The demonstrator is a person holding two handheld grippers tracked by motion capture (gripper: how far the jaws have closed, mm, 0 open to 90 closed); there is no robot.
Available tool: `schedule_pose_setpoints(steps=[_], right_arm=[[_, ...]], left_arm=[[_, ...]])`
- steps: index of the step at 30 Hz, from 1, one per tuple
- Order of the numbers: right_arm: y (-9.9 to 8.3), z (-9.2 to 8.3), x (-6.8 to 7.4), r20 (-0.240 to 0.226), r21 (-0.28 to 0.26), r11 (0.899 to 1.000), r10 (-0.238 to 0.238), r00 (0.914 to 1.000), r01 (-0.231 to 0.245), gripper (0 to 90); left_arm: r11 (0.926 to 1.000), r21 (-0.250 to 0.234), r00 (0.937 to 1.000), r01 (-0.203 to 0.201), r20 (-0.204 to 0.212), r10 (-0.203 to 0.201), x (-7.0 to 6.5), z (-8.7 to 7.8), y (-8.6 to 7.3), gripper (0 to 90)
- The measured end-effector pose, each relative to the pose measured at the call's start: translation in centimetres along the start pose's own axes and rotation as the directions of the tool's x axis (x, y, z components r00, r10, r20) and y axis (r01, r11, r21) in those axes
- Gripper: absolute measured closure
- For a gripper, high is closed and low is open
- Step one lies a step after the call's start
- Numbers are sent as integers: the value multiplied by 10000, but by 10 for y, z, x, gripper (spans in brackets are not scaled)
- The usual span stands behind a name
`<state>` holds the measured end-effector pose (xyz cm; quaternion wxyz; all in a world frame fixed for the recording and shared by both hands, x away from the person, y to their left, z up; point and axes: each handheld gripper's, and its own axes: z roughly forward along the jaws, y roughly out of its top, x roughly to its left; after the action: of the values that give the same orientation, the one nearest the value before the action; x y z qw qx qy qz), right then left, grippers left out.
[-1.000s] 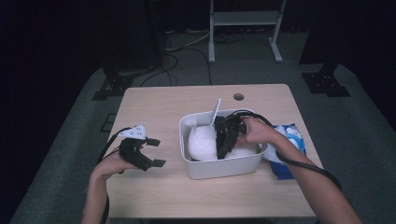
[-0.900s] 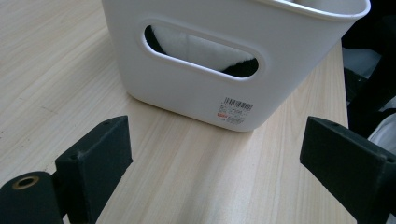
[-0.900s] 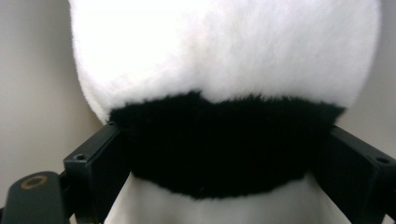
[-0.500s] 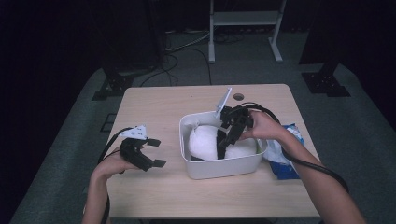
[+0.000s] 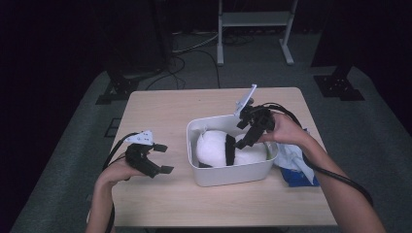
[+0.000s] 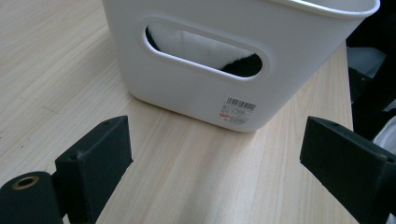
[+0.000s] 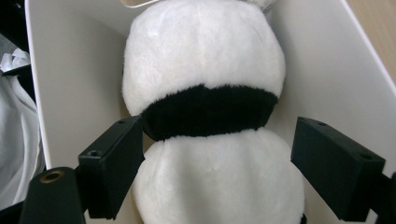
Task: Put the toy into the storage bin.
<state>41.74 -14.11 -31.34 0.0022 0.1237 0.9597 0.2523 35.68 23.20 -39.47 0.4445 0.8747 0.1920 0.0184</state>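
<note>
1. Right gripper point(image 5: 241, 132) hangs over the white bin point(image 5: 233, 172), jaws spread wide, empty.
2. Left gripper point(image 5: 163, 158) rests beside the bin on the worktop point(image 5: 160, 111), jaws apart, empty.
3. Black-and-white plush toy point(image 7: 205, 112) lies inside the bin.

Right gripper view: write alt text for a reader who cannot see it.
A white plush toy with a black band around its middle lies inside a white bin. The right gripper points down over it, its two black jaws open on either side of the toy.
</note>
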Motion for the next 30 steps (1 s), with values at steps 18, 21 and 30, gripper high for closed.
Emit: schedule_pose_setpoints(steps=[18,21,30], right_arm=[[-21,-28,-2,350,-742,9958,565,9978,-538,159],[-27,-33,-3,414,-860,9944,650,9970,-612,159],[-48,-46,-2,626,-1232,9875,1066,9923,-983,159]], left_arm=[[10000,52,10000,-7,13,7,0,3,0,77],[10000,65,10000,-10,14,9,0,4,0,77],[10000,91,10000,28,15,-28,0,5,-1,77]])
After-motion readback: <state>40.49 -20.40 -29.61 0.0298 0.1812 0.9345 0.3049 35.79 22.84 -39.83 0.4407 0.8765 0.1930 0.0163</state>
